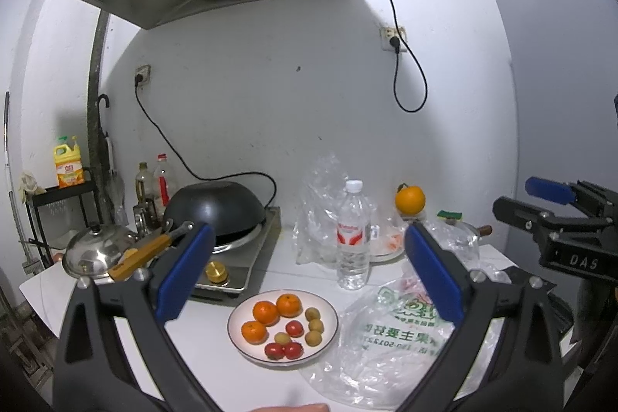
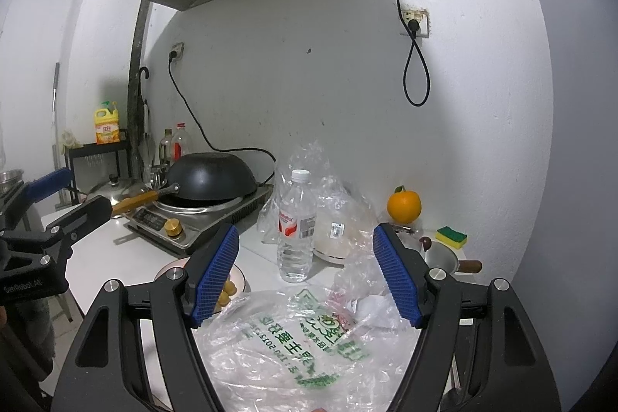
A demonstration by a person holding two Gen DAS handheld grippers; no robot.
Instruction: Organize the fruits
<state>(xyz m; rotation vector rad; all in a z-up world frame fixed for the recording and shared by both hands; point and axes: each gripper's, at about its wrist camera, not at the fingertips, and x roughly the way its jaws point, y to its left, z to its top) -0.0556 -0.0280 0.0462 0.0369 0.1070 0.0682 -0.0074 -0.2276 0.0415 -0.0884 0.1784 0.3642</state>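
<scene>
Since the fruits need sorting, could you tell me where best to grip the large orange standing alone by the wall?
Probably across the large orange at its widest, coming from the front: it is round, its stem and leaf point up, and the white wall lies behind it.

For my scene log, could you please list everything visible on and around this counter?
plate: 1, white, counter front
small oranges: 3, orange, on plate
red fruits: 3, red, on plate
yellowish fruits: 4, on plate
large orange: 1, by back wall
printed bag: 1, clear, green print, right of plate
water bottle: 1, clear, behind plate
wok: 1, black, upside down on cooker
pot lid: 1, steel, left
sponge: 1, yellow-green, right
left gripper: jaws open, blue pads
right gripper: jaws open, over bag
</scene>
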